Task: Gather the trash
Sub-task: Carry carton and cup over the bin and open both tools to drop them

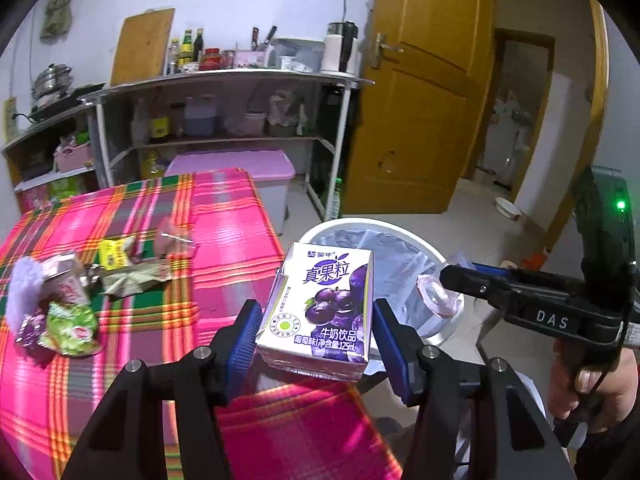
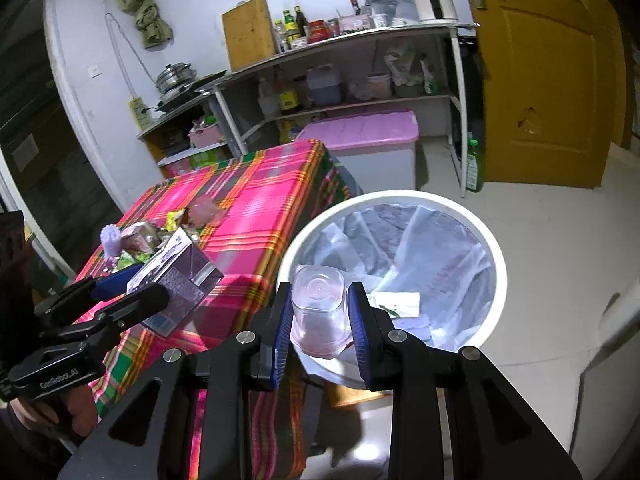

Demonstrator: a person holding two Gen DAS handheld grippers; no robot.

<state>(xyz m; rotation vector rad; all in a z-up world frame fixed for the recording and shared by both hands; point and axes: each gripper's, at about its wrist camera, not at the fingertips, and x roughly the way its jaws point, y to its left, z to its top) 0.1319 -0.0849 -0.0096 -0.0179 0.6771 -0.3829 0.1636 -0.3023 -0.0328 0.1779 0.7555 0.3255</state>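
1. Left gripper (image 1: 318, 346): clamped on purple milk carton (image 1: 320, 304), held at the bin's near rim.
2. Right gripper (image 2: 320, 332): clamped on clear plastic cup (image 2: 318, 306), over white lined bin (image 2: 494, 256).
3. Step: carrying to bin; next, likely release over the liner.
4. Left, beyond: wrappers (image 1: 72, 328) remaining on plaid table (image 1: 224, 236).

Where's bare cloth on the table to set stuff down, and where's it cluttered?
Free: the plaid tablecloth between the trash pile and the edge nearest the bin, plus the far end toward the pink-lidded box. Crowded: the wrapper cluster on the side away from the bin.
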